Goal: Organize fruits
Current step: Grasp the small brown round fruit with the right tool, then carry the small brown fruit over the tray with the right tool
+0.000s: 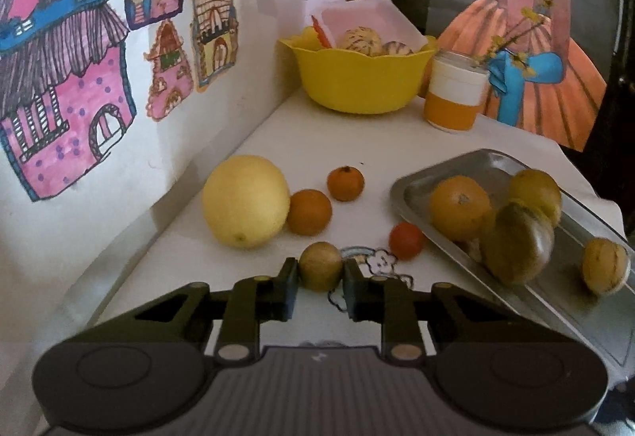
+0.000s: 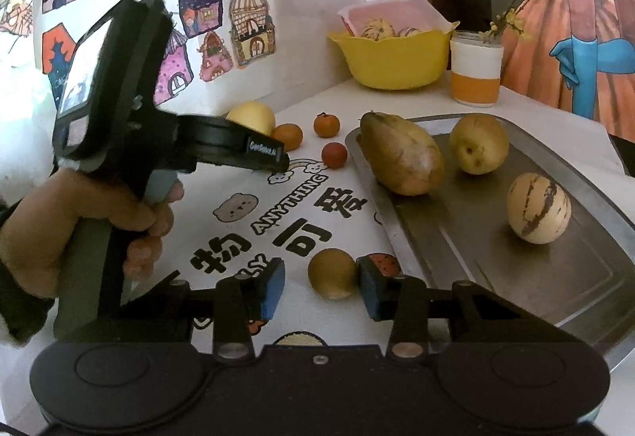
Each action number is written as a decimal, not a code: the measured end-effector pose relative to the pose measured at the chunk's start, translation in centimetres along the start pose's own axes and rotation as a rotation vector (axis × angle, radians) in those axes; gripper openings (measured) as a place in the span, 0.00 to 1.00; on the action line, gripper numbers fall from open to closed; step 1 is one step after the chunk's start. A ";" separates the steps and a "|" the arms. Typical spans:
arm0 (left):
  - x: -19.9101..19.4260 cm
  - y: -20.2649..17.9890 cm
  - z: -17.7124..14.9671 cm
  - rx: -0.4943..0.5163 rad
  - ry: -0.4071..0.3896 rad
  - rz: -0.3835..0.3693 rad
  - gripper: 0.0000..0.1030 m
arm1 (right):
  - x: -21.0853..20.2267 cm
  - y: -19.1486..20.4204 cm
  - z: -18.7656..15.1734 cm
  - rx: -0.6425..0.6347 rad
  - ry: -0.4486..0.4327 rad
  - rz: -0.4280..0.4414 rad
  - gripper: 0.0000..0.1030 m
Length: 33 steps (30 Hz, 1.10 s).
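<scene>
A home: children's house drawings taped on wall above fruit table.

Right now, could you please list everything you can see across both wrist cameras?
pomelo: 1, pale yellow, by the wall
small oranges: 2, orange, beside the pomelo
red fruit: 1, by the tray's edge
tray: 1, steel, right side
tray fruit: 4, one orange, two yellow-brown, one striped cream
bowl: 1, yellow, at the back, holding striped fruit
cup: 1, white and orange, beside the bowl
brown fruit: 2, one at each gripper
left gripper: closed on one
right gripper: open around the other
hand: holding the left gripper
</scene>
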<state>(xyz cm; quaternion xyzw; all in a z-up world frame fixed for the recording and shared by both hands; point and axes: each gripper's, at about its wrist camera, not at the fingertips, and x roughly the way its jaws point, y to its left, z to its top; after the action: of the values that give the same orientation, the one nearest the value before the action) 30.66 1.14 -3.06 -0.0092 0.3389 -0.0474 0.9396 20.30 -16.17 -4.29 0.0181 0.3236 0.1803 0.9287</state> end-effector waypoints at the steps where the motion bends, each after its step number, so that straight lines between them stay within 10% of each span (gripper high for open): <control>1: -0.3 -0.1 -0.2 0.007 0.003 -0.008 0.25 | 0.0 0.0 0.0 0.007 0.000 0.000 0.35; 33: -8.9 -6.2 -4.8 0.091 0.052 -0.152 0.25 | -7.4 -3.4 -1.8 0.180 -0.103 -0.038 0.28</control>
<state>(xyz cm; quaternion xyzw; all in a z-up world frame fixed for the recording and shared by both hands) 20.24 -4.15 -0.75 0.0089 0.3589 -0.1340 0.9237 14.94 -22.09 -1.83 0.1043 0.2905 0.1316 0.9420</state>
